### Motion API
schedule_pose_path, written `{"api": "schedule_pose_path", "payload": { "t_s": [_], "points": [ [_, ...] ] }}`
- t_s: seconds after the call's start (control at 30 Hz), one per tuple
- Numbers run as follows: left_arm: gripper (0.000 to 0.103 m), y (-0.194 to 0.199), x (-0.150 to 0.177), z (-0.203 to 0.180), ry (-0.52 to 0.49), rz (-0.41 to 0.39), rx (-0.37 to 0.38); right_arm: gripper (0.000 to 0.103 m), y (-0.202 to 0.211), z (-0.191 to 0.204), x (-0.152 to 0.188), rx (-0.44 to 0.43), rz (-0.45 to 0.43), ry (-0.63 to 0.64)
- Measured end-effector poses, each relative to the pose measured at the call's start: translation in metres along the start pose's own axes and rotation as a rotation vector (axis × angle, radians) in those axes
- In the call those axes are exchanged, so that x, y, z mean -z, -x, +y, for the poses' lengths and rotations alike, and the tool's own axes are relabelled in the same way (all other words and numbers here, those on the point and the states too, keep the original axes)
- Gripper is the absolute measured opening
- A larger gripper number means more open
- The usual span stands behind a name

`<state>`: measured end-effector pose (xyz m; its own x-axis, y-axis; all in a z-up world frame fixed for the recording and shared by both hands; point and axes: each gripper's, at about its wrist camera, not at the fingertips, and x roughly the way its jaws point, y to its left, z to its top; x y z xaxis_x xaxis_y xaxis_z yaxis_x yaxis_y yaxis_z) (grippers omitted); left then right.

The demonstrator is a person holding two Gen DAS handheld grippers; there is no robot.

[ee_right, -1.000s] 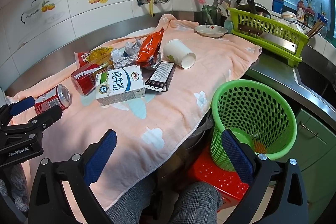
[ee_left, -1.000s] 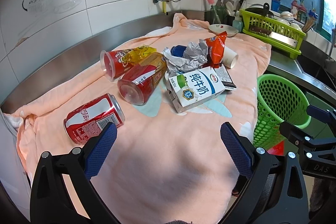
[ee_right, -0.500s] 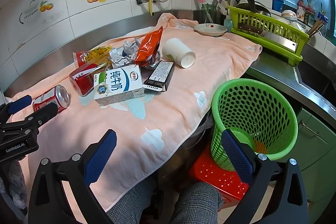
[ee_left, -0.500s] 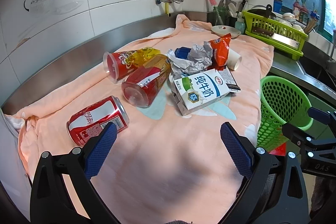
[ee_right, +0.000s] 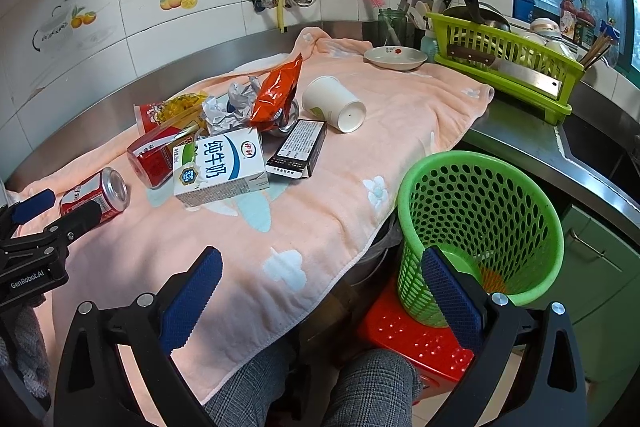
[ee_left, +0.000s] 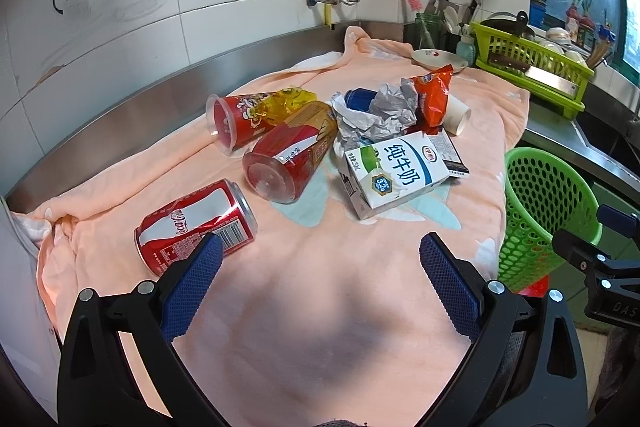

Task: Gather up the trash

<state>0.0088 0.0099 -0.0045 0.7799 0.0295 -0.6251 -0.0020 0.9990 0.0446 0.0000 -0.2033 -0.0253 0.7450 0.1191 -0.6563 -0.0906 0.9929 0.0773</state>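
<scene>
Pink towel (ee_left: 320, 307) covers the counter; its front hem hangs off the edge at 6 o'clock in the right wrist view, and its near half is bare from centre to 6 in the left wrist view. Steel backsplash bounds the towel from 9 to 12. Green basket (ee_right: 480, 223) stands on a red stool (ee_right: 416, 339) off the counter edge at 4 o'clock, mouth open and facing up.

Writing: cola can (ee_left: 196, 223) reads Coca-Cola; milk carton (ee_left: 396, 175) carries Chinese characters and "3.2g"; the left gripper body reads "GenRobot.AI" in the right wrist view. Black box (ee_right: 298, 149) has print too small to read.

Left gripper (ee_left: 320, 267) has its jaws spread wide and nothing held, low over bare towel; the cola can lies on its side at 10 o'clock, just beside the left fingertip (ee_left: 200, 263). Red bottle (ee_left: 288, 163), red cup (ee_left: 240, 119), crumpled paper (ee_left: 380, 115), orange snack bag (ee_left: 434, 99) and paper cup (ee_left: 456, 115) are piled from 11 to 1, well apart from the jaws.

Right gripper (ee_right: 320, 283) is also spread wide and empty, over the towel hem; the basket is just behind its right fingertip (ee_right: 448, 291).
</scene>
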Motion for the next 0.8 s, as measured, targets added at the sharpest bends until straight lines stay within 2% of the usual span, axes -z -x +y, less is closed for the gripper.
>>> {"api": "schedule_pose_path", "payload": {
  "t_s": [0.8],
  "points": [
    [0.097, -0.0021, -0.0019, -0.0018, -0.013, -0.002, -0.004, 0.096, 0.0018, -0.0074, -0.0029, 0.024, -0.01, -0.017]
  ]
}}
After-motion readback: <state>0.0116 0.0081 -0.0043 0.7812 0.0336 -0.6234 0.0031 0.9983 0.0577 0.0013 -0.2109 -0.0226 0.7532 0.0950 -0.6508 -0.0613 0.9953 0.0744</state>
